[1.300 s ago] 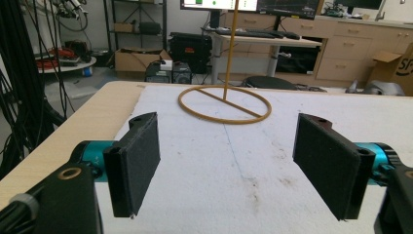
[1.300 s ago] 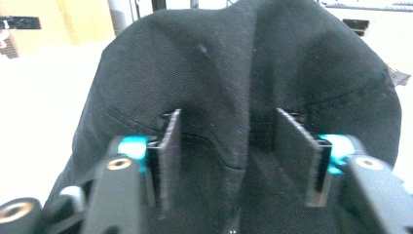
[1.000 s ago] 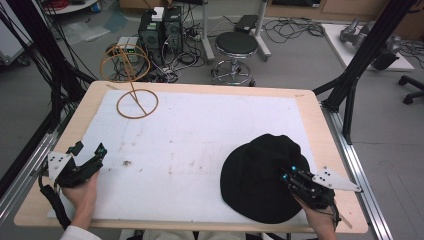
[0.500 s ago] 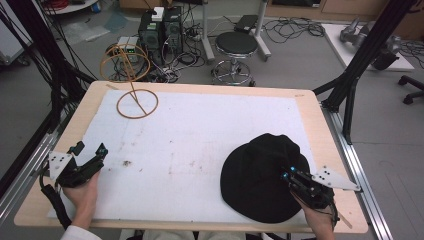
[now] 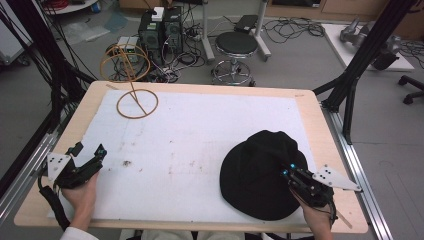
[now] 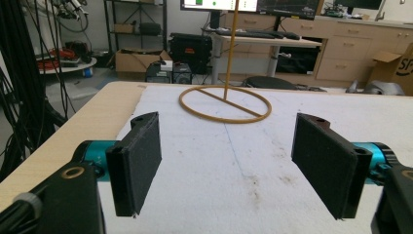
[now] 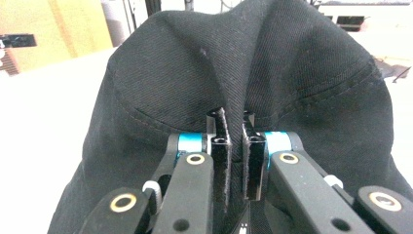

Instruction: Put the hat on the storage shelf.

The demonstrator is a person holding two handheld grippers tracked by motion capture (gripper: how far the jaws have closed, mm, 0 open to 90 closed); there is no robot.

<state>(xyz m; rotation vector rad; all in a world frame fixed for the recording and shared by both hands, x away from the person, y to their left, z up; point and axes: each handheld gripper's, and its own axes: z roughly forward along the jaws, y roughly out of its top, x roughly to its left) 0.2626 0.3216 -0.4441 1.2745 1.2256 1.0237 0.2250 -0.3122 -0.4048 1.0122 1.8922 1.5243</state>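
A white mat (image 5: pixel 200 135) covers the table. The hat (image 5: pixel 260 172) lies near-right; the right gripper (image 7: pixel 235 146) pinches its fabric. The left gripper (image 6: pixel 229 165), wide and empty, sits well apart facing the stand (image 6: pixel 225 103).

Right tongs (image 5: pixel 289 172) on black hat (image 5: pixel 260 172), white mat (image 5: pixel 200 135).

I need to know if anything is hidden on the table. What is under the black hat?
The black hat lies on the white mat, with the right gripper pinching a fold of its fabric. Whatever may sit beneath the hat is covered by it.
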